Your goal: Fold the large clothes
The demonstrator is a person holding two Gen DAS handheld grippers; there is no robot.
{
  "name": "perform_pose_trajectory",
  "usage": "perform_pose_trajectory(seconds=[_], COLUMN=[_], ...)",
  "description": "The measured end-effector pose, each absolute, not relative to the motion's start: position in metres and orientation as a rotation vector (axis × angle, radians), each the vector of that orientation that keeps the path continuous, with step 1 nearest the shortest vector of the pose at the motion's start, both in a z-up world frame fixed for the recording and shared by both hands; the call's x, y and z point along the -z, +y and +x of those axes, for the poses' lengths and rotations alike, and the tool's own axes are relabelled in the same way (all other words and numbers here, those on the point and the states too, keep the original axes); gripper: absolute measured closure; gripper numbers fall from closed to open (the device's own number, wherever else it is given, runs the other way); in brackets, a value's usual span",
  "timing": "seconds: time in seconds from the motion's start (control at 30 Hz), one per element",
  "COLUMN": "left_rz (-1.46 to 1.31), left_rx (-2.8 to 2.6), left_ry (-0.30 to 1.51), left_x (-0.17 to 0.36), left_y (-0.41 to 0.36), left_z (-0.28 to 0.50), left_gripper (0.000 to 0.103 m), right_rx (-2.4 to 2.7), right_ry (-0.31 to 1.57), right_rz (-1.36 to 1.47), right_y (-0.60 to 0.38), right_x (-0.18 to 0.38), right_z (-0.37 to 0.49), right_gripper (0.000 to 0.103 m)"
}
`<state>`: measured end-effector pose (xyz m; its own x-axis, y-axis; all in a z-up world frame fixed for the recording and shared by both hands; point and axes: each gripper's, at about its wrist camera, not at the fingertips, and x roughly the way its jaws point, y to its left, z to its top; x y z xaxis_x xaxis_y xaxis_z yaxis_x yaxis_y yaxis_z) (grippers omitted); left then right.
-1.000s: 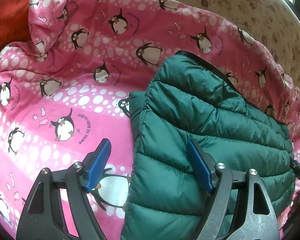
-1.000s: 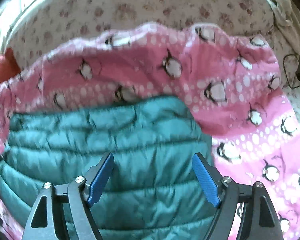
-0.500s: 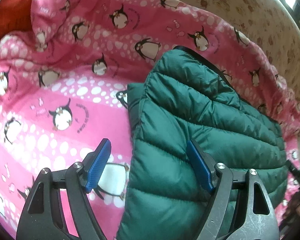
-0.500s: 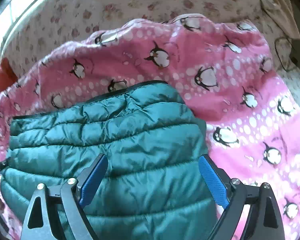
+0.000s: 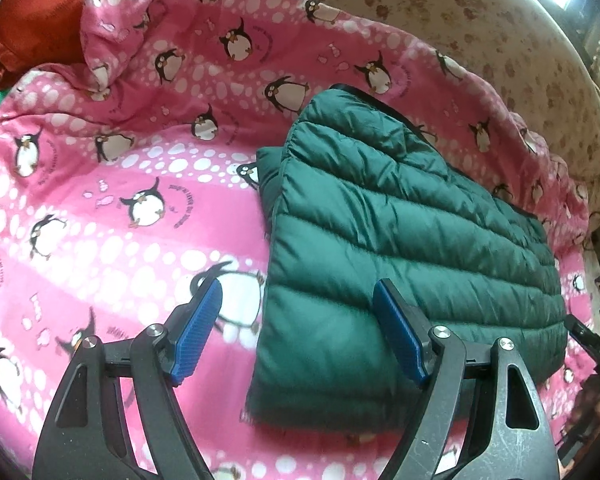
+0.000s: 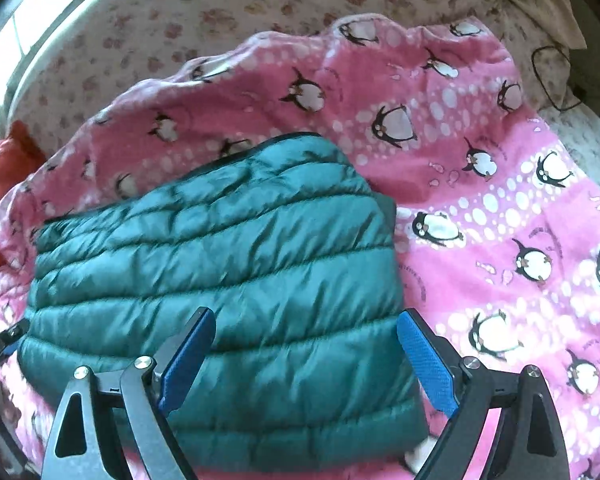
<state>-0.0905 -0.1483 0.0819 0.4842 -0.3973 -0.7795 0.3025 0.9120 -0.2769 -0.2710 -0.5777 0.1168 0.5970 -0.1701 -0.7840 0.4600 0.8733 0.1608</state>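
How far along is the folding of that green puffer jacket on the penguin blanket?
Done, it seems: the green puffer jacket lies folded into a compact rectangle on the pink penguin blanket. In hand: nothing; the left gripper and right gripper both hang open above it. Left: perhaps tucking the layer sticking out at one corner, or nothing.
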Motion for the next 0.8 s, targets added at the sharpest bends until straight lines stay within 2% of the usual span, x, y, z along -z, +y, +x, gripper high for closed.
perform_pose_trajectory(seconds=[0.27,0.47,0.8], left_rz=[-0.146,-0.258,-0.530], left_rx=[0.447,0.484,0.519], left_ry=[0.989,1.055,1.162], left_x=[-0.089,-0.080,-0.044], left_y=[-0.138,-0.130,-0.124], left_z=[-0.130,-0.151,-0.153], left_gripper=[0.024,0.024,0.024], right_rx=[0.279,0.237,0.180], right_ry=[0.826,0.813,0.742], right_rz=[0.431,0.541,0.808], right_y=[-0.552,-0.545,-0.558], right_x=[-0.122,-0.106,-0.062], right_z=[-0.312,-0.334,-0.341], right_gripper=[0.012,0.012,0.001])
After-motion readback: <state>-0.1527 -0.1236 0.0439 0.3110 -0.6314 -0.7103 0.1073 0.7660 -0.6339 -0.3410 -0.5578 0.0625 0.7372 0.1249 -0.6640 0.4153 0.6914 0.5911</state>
